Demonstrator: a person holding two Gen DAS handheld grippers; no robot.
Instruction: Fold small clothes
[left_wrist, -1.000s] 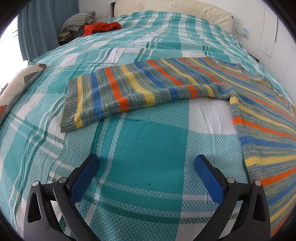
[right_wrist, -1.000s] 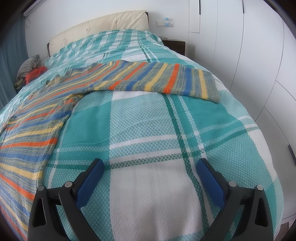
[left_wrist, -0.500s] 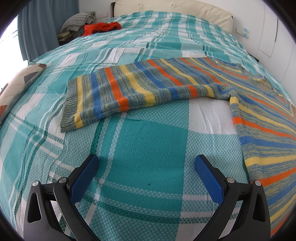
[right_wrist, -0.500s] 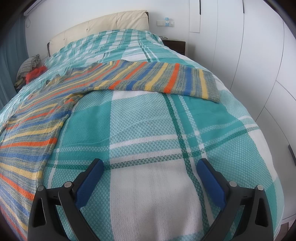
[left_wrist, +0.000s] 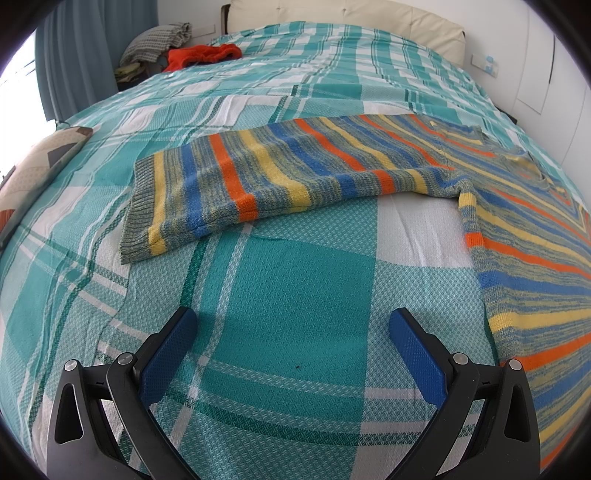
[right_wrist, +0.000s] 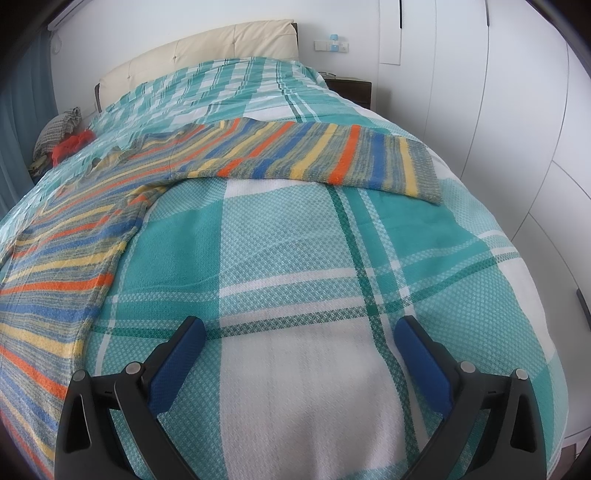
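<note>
Sweater (left_wrist: 280, 181) flat on bedspread (left_wrist: 295, 295) — both tongs agape.

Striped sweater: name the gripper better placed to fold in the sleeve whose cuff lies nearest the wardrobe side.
Right. The right gripper, open, faces that sleeve lying across the bedspread. The left gripper, also open, faces the other sleeve of the striped sweater.

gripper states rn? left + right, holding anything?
Left gripper: open, empty, above the bedspread, short of the striped sweater.
Right gripper: open, empty, sweater sleeve ahead of it.
</note>
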